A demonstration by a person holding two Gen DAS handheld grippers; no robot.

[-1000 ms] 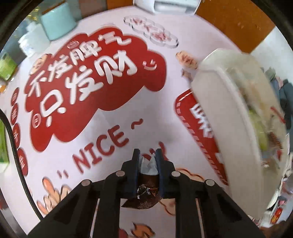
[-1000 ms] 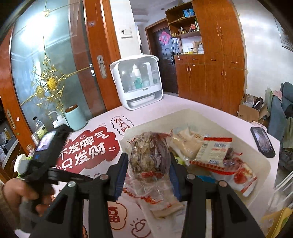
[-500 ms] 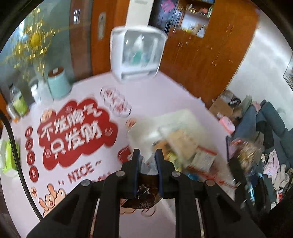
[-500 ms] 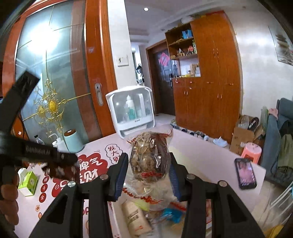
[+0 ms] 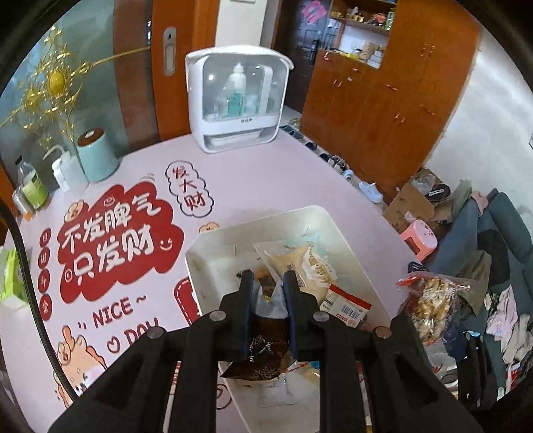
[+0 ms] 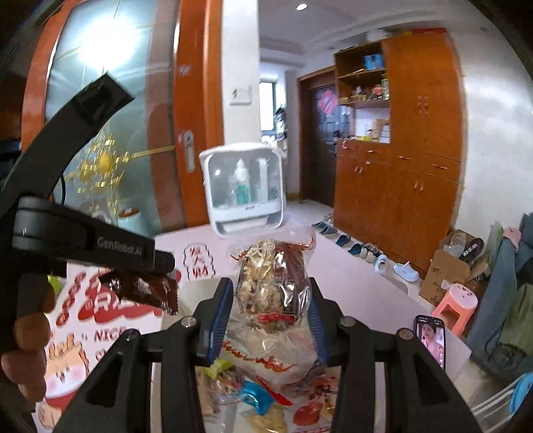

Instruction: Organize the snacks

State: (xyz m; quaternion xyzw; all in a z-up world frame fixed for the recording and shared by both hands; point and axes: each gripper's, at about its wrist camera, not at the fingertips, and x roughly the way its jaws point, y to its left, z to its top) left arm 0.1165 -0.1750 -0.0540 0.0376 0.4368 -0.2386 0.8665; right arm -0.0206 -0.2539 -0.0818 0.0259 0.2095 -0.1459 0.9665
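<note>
My left gripper [image 5: 268,293] has its jaws clenched on one dark brown snack wrapper [image 5: 263,353], tilted down above the white bin [image 5: 213,246]. My right gripper [image 6: 269,306], nearly level, grasps one clear bag of nut clusters [image 6: 271,286] between its jaws, above the bin's packets. One phone [image 6: 429,339] lies on the surface.

Straight ahead, at the table's far edge: white countertop cabinet [image 5: 237,103] with clear door, bottles inside. Behind it, orange wooden door frame [image 6: 200,110] and frosted glass panel [image 6: 110,110] with gold ornament, brightly backlit. Ahead to the right: tall wooden cupboard [image 6: 416,173], open shelves up top. Along its foot, slippers [image 6: 405,270] on pale floor. Far right: cardboard box [image 5: 411,205], pink stool [image 6: 454,308], blue sofa [image 5: 499,233]. Recessed ceiling light [image 6: 301,6] overhead.
</note>
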